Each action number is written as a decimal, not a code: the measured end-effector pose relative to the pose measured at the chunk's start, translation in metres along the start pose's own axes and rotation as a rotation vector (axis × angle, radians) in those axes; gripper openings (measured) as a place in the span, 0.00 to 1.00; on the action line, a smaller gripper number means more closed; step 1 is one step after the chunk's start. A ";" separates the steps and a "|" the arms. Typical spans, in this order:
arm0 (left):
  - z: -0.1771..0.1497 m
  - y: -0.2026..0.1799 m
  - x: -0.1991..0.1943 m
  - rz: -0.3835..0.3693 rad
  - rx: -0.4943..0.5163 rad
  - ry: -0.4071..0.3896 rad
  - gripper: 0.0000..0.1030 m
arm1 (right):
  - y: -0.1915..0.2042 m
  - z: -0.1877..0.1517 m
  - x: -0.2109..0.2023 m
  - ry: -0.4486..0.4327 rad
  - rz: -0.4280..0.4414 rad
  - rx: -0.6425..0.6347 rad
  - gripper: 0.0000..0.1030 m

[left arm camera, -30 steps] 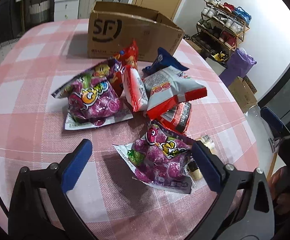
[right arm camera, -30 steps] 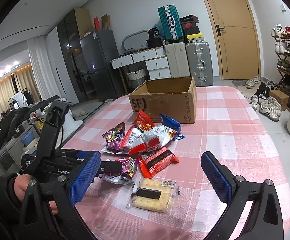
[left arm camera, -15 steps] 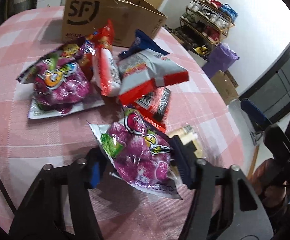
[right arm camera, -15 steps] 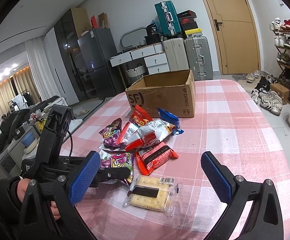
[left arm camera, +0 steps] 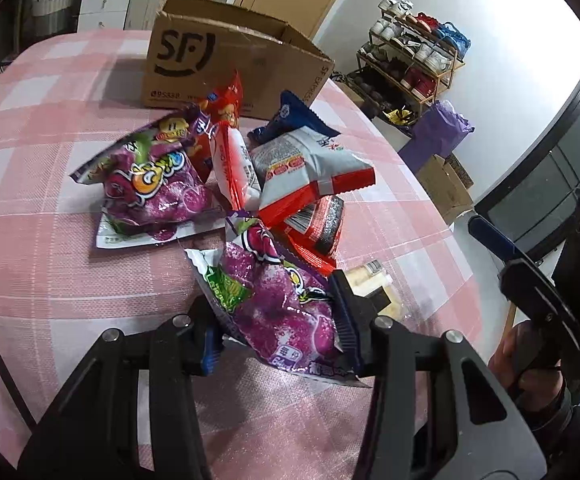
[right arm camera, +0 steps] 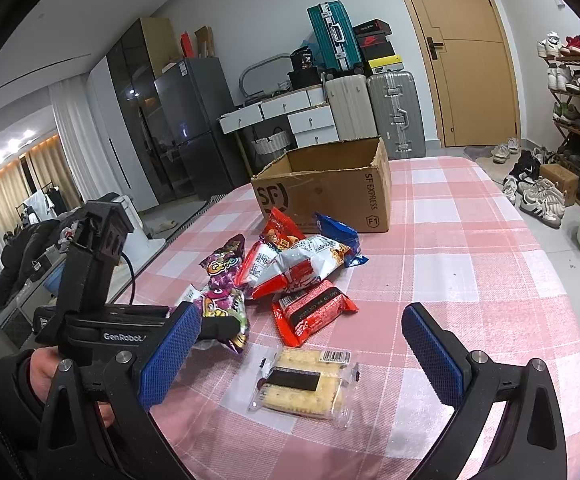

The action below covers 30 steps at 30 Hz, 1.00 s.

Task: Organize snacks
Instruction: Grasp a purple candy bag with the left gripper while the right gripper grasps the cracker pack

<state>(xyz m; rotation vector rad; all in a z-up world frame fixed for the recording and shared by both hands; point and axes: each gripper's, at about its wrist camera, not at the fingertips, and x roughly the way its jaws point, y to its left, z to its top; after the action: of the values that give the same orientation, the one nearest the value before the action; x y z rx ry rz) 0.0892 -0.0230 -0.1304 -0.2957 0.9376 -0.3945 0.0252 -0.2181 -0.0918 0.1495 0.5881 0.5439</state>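
My left gripper (left arm camera: 277,320) is shut on a purple candy bag (left arm camera: 277,300), lifted a little off the pink checked table; it also shows in the right wrist view (right arm camera: 225,312). A second purple candy bag (left arm camera: 153,184), red and white snack packs (left arm camera: 306,176), a blue pack (left arm camera: 290,116) and a red-black pack (right arm camera: 314,312) lie in a heap before the open SF cardboard box (left arm camera: 217,60). My right gripper (right arm camera: 302,348) is open and empty above a clear cracker pack (right arm camera: 306,384).
The table (right arm camera: 470,260) has a pink checked cloth. A shoe rack (left arm camera: 414,60) and a purple bag (left arm camera: 438,136) stand on the floor past the table's right edge. Suitcases (right arm camera: 370,108) and a door are behind the box.
My left gripper closed in on the near purple candy bag, gripped it and raised it slightly. My right gripper stayed open and hardly moved.
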 end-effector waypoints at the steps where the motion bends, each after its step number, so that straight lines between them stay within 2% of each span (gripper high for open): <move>1: 0.001 -0.001 -0.001 0.001 0.001 -0.005 0.42 | 0.000 0.000 0.000 0.001 -0.001 0.000 0.99; 16: -0.010 -0.006 -0.047 0.011 0.047 -0.080 0.42 | 0.004 -0.004 0.006 0.025 -0.012 -0.003 0.99; 30: -0.012 0.003 -0.091 0.004 0.002 -0.163 0.42 | 0.003 -0.025 0.030 0.119 -0.027 0.015 0.99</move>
<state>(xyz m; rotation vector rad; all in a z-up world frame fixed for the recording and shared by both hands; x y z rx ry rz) 0.0322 0.0200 -0.0728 -0.3190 0.7778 -0.3625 0.0306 -0.2002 -0.1257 0.1241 0.7092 0.5242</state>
